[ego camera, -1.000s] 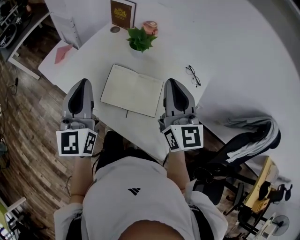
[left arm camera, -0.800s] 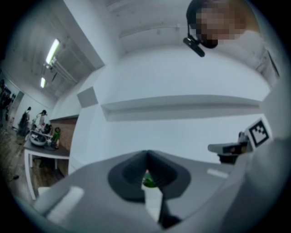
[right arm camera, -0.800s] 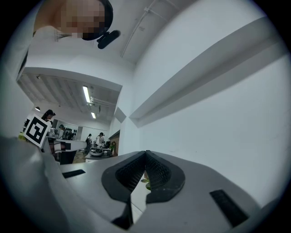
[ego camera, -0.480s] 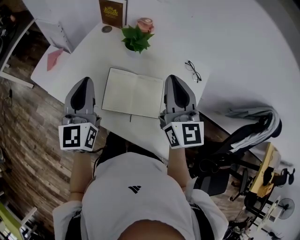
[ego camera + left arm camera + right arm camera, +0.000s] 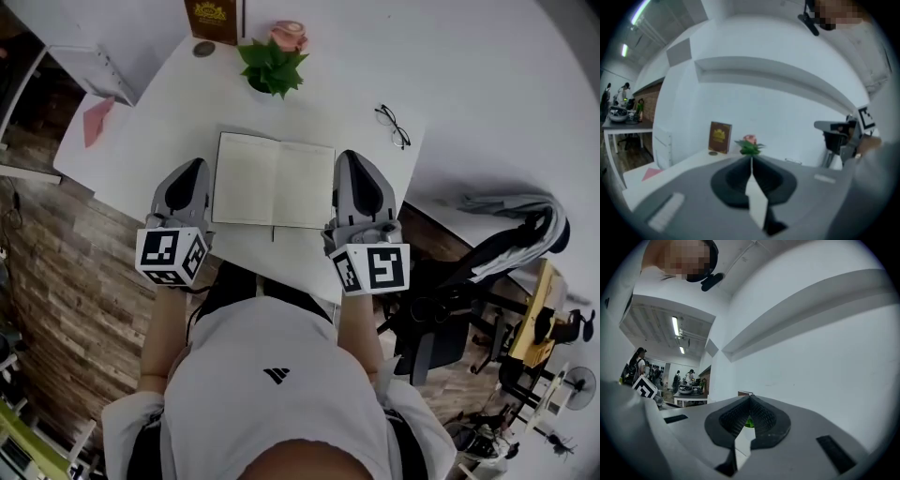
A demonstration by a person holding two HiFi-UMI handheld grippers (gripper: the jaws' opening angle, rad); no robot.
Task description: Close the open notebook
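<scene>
Head view: the open notebook (image 5: 274,180) lies flat on the white table (image 5: 178,103), both pages up. Its spine runs away from the person, and it sits close to the table's near edge. A thin dark ribbon marker (image 5: 273,232) sticks out from the spine toward that edge.

The left gripper (image 5: 194,171) is just beside the outer edge of the left page, and the right gripper (image 5: 348,157) is just beside the outer edge of the right page. The book lies between them. Whether either tip touches paper cannot be told from above.

In the left gripper view the jaws are pressed together at the tips with nothing between them (image 5: 751,161). The right gripper view shows the same: tips together and no hold on anything (image 5: 749,399).

Farther back on the table, a potted plant (image 5: 272,66) with a pink flower (image 5: 289,36) stands toward the far edge. A brown upright book (image 5: 214,17) is behind it, and a pair of glasses (image 5: 392,127) lies toward the right corner.

My reading is that this is the approach step. The cover has not been lifted and the pages lie flat.

The next move probably calls for a tip to slip under one cover's outer edge, or for jaws parted enough to pinch it. That half then has to swing over the spine onto the other.
</scene>
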